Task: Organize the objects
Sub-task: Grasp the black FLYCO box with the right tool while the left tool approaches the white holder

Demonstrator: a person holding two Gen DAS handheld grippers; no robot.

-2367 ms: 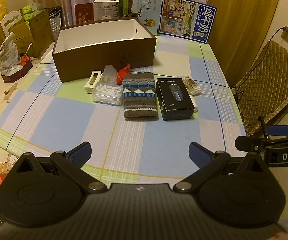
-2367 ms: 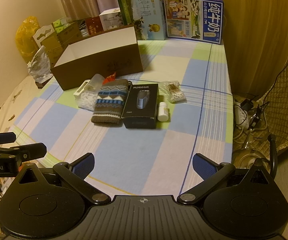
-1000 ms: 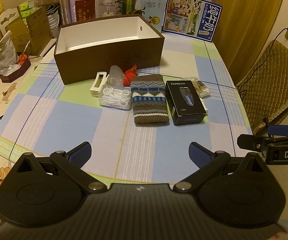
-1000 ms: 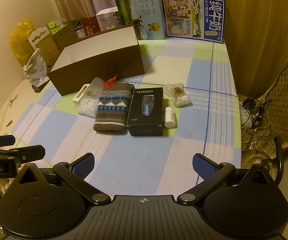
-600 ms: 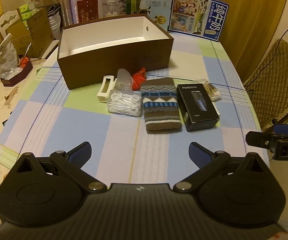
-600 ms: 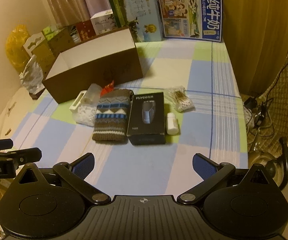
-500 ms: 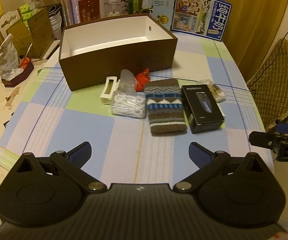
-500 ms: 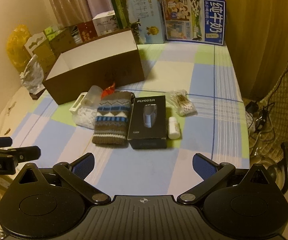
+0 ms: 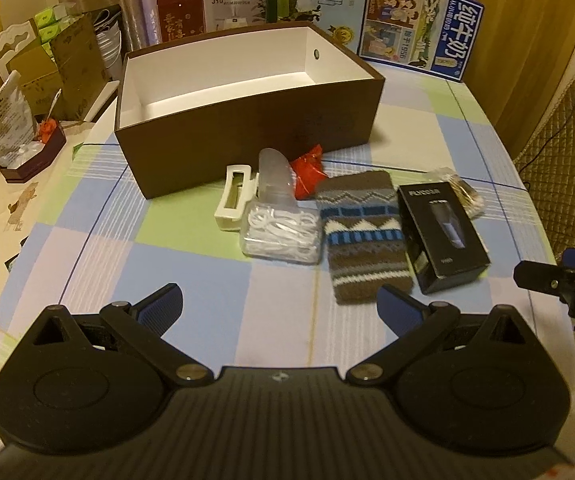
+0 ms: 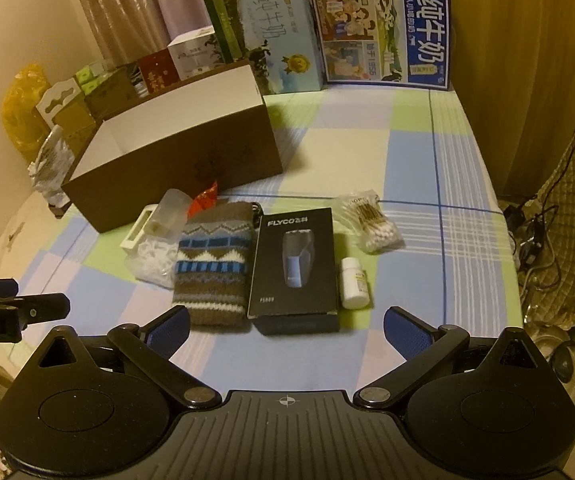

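An empty brown box (image 9: pixel 247 140) (image 10: pixel 175 164) with a white inside stands on the checked tablecloth. In front of it lie a white clip (image 9: pixel 233 196), a clear bag of white pieces (image 9: pixel 281 232), a red packet (image 9: pixel 307 170), a knitted pouch (image 9: pixel 365 236) (image 10: pixel 213 268), a black shaver box (image 9: pixel 441 234) (image 10: pixel 295 260), a small white bottle (image 10: pixel 353 282) and a bag of cotton swabs (image 10: pixel 371 224). My left gripper (image 9: pixel 279 306) hovers open before the bag and pouch. Just short of the shaver box, my right gripper (image 10: pixel 285 326) is open too. Neither holds anything.
Milk cartons (image 10: pixel 383 38) and small boxes (image 9: pixel 233 10) line the table's far edge. A tissue holder (image 9: pixel 19 136) and cardboard boxes stand at the left. A quilted chair (image 9: pixel 563 136) and cables (image 10: pixel 535 236) sit off the right table edge.
Both grippers have moved forward toward the row of objects, which now look larger and nearer. Both stay open, and nothing on the table has moved.
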